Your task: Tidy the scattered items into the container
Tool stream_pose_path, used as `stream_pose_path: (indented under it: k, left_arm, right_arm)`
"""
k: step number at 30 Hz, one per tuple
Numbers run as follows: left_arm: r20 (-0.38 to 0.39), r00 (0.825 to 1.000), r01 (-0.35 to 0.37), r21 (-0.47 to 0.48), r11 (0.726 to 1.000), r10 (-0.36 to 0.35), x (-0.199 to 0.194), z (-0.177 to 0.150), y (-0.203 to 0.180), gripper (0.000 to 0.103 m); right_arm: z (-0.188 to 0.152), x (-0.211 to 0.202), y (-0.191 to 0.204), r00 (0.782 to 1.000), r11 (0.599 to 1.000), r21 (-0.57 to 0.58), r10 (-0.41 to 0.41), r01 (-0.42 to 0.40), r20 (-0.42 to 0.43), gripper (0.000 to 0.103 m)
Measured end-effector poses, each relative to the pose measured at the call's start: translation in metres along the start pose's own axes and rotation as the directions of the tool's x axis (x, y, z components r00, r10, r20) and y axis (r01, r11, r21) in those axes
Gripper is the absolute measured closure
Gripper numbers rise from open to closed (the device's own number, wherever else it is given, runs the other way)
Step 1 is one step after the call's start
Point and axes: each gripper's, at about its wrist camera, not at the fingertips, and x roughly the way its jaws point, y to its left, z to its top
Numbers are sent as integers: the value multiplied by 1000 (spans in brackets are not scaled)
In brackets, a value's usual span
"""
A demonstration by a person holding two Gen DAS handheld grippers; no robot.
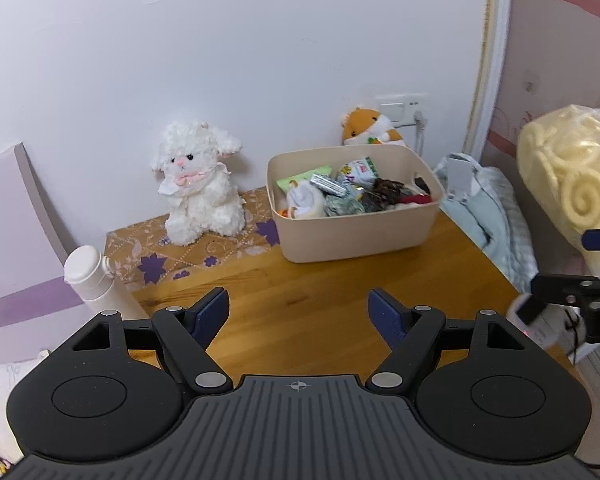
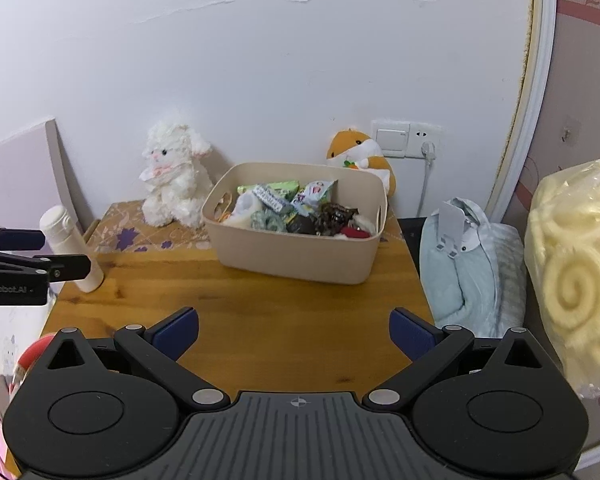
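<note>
A beige plastic container [image 1: 348, 236] [image 2: 296, 260] stands on the wooden table [image 1: 308, 304] [image 2: 284, 320] near the wall. It holds several items: snack packets [image 1: 360, 170] [image 2: 312, 194], a white sock [image 1: 306, 200], dark wrapped things [image 2: 332, 216] and a red piece [image 2: 354, 233]. My left gripper [image 1: 299, 314] is open and empty, above the table in front of the container. My right gripper [image 2: 294, 334] is open and empty, also in front of the container. Each gripper shows at the edge of the other's view.
A white lamb plush [image 1: 198, 184] [image 2: 172, 174] sits left of the container on a patterned cloth [image 1: 188, 248]. An orange hamster plush [image 1: 370, 126] [image 2: 360, 152] sits behind the container. A white bottle [image 1: 92, 280] [image 2: 70, 246] stands at the table's left edge. Folded light-blue clothing [image 2: 464, 264] and a bagged yellow blanket [image 2: 576, 276] lie to the right.
</note>
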Motion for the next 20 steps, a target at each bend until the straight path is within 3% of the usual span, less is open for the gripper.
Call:
stream_pose_path:
  k: [8,12,20]
  left_arm:
    - [-14,999,35,31,999,-34,-38,-23,-1,25]
    - [-21,998,56,70,996,-55,-43,-31,-7,25]
    - [-52,995,91,34,995,-89,-40,-40,-4,25]
  right_arm:
    - [-22,-27,22,1000,1000,-12,12,-12,-24,0]
    - [-32,-35,26,999,1000,2,18,-18,-43,0]
    - [-46,-41,27,998,1000,11,4,-3,-69,0]
